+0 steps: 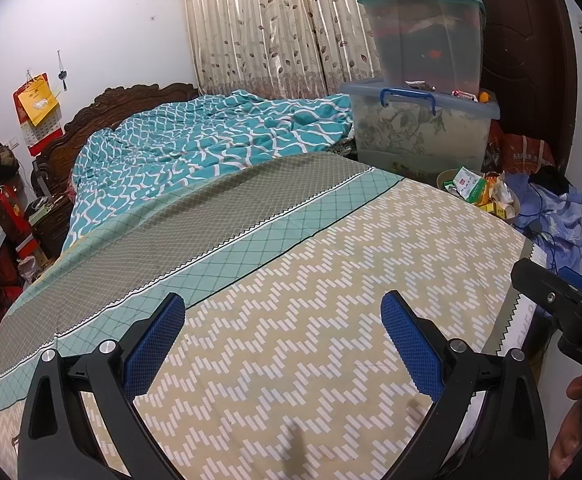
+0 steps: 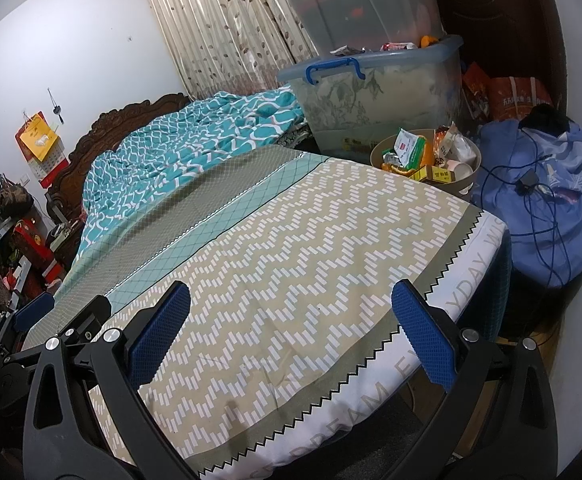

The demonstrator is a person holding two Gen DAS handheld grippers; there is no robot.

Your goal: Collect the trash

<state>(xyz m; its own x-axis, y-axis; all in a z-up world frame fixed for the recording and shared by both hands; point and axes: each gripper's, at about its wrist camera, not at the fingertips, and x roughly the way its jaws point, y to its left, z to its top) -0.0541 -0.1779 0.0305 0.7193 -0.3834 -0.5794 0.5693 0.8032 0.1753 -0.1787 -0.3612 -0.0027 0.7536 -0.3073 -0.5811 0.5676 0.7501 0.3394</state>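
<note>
Right wrist view: your right gripper [image 2: 291, 336] and left gripper [image 1: 283, 344] hung above the zigzag-patterned bedsheet [image 2: 275, 240], tongs spread apart, empty. The round beige bin of wrappers and cartons [image 2: 427, 156] sat beyond the bed's far corner.

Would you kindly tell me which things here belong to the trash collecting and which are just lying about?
For the job:
trash bin, heaped with wrappers and cartons
left gripper, open
right gripper, open

Just lying about:
teal quilt
bed sheet
storage boxes
blue bundle
curtain
</note>
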